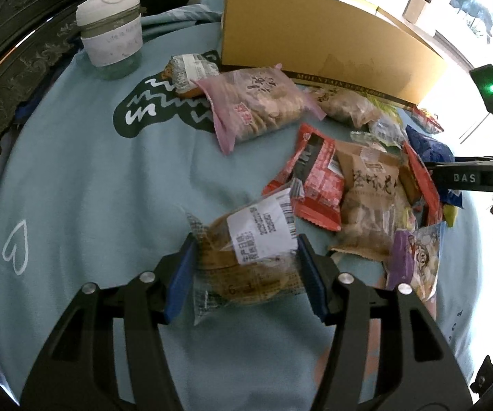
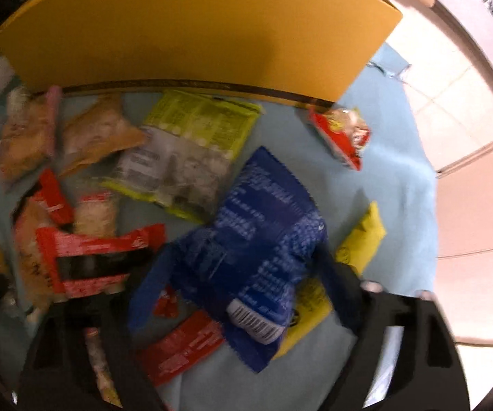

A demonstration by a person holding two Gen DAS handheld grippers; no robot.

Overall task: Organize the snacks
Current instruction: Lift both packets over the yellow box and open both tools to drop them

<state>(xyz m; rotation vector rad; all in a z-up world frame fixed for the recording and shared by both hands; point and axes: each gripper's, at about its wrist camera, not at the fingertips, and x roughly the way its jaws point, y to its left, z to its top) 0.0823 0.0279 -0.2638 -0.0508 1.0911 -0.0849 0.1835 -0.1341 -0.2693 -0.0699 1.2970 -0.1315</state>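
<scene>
While both grippers are working the snack pile at once, each lift is best kept slow and vertical.

Left gripper (image 1: 246, 267): its blue pads are pressing on both sides of the clear pastry packet (image 1: 246, 257), so the jaws are clamped on it.
Pastry packet position: it is sitting low over the blue cloth (image 1: 85, 178), just beside the red packet (image 1: 315, 185) and the rest of the heap.
Pastry packet axis: its long axis is running away from the camera, label end pointing toward the heap; the grip is crossing its short width.
Right gripper (image 2: 246, 263): the jaws are closing around the blue packet (image 2: 263, 239); the view is blurred, yet the film is bunching between the fingers, so this is judged a grip.
Blue packet axis: it is lying diagonally, barcode end nearest the camera, far end pointing toward the yellow box (image 2: 195, 34).
Technique: keeping the squeeze light is protecting the contents from crushing.
Hazard: neighbouring wrappers are overlapping and may be dragging along.
Destination: probably the yellow box, standing behind the heap.
</scene>
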